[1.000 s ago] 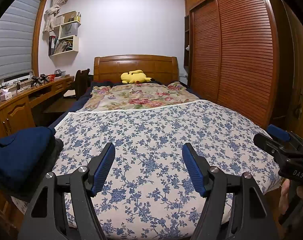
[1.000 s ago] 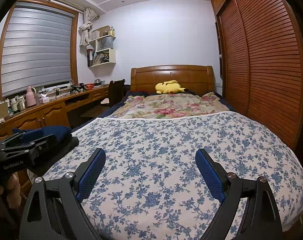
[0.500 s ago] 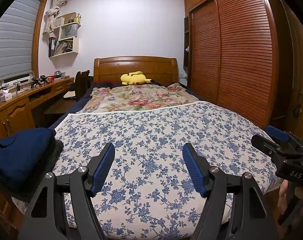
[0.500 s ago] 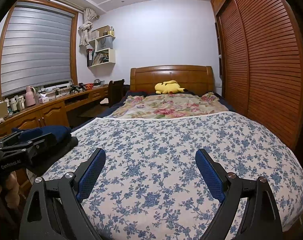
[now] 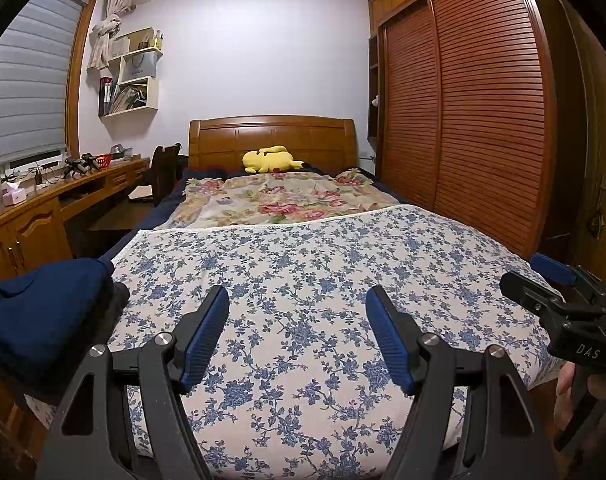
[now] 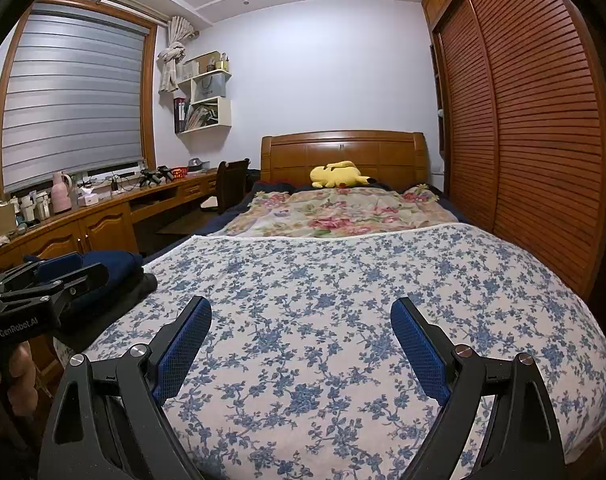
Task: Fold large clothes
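A folded pile of navy clothes (image 5: 43,312) lies on a black garment (image 5: 117,300) at the bed's near left corner; the right wrist view shows the navy pile (image 6: 115,264) too. The bed is covered by a blue-flowered sheet (image 5: 323,264). My left gripper (image 5: 297,292) hovers open over the bare sheet, just right of the pile, with nothing between its blue pads. My right gripper (image 6: 300,302) stands open wider over the sheet (image 6: 343,280), also empty. Each gripper shows at the edge of the other's view, held in a hand.
A flowered quilt (image 5: 287,200) and a yellow plush toy (image 5: 269,160) lie toward the wooden headboard (image 5: 271,136). Slatted wardrobe doors (image 5: 475,120) run close along the bed's right side. A wooden desk (image 6: 103,224) and a chair (image 6: 231,184) line the left wall under the window.
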Demonstrator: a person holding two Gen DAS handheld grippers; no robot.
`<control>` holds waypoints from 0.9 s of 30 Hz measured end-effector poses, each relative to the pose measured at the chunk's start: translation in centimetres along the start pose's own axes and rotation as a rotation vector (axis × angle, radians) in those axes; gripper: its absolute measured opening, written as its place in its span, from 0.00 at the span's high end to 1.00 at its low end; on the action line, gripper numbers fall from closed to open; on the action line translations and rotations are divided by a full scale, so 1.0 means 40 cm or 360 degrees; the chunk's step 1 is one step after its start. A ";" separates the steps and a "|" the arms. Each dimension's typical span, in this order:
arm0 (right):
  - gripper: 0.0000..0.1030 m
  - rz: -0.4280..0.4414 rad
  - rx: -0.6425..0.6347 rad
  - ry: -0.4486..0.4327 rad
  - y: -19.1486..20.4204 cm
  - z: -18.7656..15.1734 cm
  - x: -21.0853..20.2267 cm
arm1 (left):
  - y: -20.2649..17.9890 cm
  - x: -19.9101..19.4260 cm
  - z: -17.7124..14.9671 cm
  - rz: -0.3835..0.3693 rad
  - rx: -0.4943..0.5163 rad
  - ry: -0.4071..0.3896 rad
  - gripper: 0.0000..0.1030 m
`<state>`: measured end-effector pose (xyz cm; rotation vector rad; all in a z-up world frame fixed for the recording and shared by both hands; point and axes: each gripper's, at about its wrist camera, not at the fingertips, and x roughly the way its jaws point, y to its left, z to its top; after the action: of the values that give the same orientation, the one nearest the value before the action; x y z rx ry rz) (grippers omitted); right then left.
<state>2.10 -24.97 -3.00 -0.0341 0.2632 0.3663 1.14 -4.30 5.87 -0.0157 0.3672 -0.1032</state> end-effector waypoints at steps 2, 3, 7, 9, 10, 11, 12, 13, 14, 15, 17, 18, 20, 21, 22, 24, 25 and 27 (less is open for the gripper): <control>0.11 -0.0003 -0.0001 0.0000 0.000 0.001 0.001 | 0.000 0.000 0.000 0.0000 0.0001 0.0000 0.30; 0.11 -0.0003 0.0001 0.0001 0.000 0.001 0.001 | 0.000 0.000 0.000 0.0000 0.0000 0.0001 0.30; 0.11 -0.0001 0.0001 0.0001 -0.001 0.000 0.001 | 0.001 -0.001 -0.001 0.0000 0.0000 0.0002 0.30; 0.11 -0.0001 0.0000 0.0000 -0.001 0.001 0.001 | 0.003 -0.002 0.000 0.0001 -0.0001 0.0001 0.30; 0.11 -0.0001 0.0001 0.0001 -0.001 0.000 0.001 | 0.002 -0.001 -0.001 0.0001 -0.0001 0.0001 0.30; 0.11 0.0001 0.0002 0.0000 -0.002 -0.001 0.001 | 0.002 -0.001 -0.002 0.0000 -0.0001 0.0001 0.30; 0.11 0.0001 0.0003 0.0000 -0.001 0.000 0.001 | 0.002 -0.001 -0.001 0.0001 0.0000 0.0001 0.30; 0.11 0.0001 0.0003 -0.0001 -0.001 0.000 0.001 | 0.002 -0.001 -0.001 0.0001 0.0001 0.0001 0.30; 0.11 0.0000 0.0002 -0.0001 -0.001 0.000 0.001 | 0.002 -0.001 -0.001 0.0000 0.0000 0.0001 0.30; 0.11 -0.0001 0.0001 -0.0001 -0.001 0.000 0.002 | 0.002 -0.001 -0.001 0.0001 0.0000 0.0001 0.30; 0.11 0.0001 0.0003 -0.0002 0.000 0.000 0.001 | 0.002 -0.001 -0.001 0.0002 0.0001 0.0002 0.30; 0.11 0.0000 0.0004 -0.0002 0.000 0.000 0.002 | 0.002 -0.001 -0.001 0.0001 0.0000 0.0002 0.30; 0.11 0.0002 0.0003 -0.0001 -0.001 0.000 0.002 | 0.002 -0.001 -0.001 0.0001 -0.0001 0.0001 0.30; 0.11 0.0001 0.0002 -0.0001 0.000 0.001 0.002 | 0.002 -0.001 -0.001 0.0000 -0.0001 0.0001 0.30; 0.11 -0.0001 0.0002 -0.0002 0.000 -0.001 0.001 | 0.002 -0.001 0.000 0.0001 -0.0001 0.0002 0.30; 0.11 -0.0002 0.0002 -0.0002 0.001 0.000 0.002 | 0.003 -0.001 -0.001 0.0000 -0.0001 0.0002 0.30; 0.11 0.0000 0.0004 -0.0001 0.001 -0.001 0.002 | 0.003 -0.002 0.000 -0.0001 -0.0002 0.0002 0.30; 0.11 -0.0001 0.0003 -0.0002 0.001 0.000 0.002 | 0.003 -0.004 -0.004 0.0000 -0.0001 0.0001 0.30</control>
<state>2.15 -24.90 -3.03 -0.0318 0.2623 0.3656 0.96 -4.14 5.79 -0.0161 0.3676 -0.1029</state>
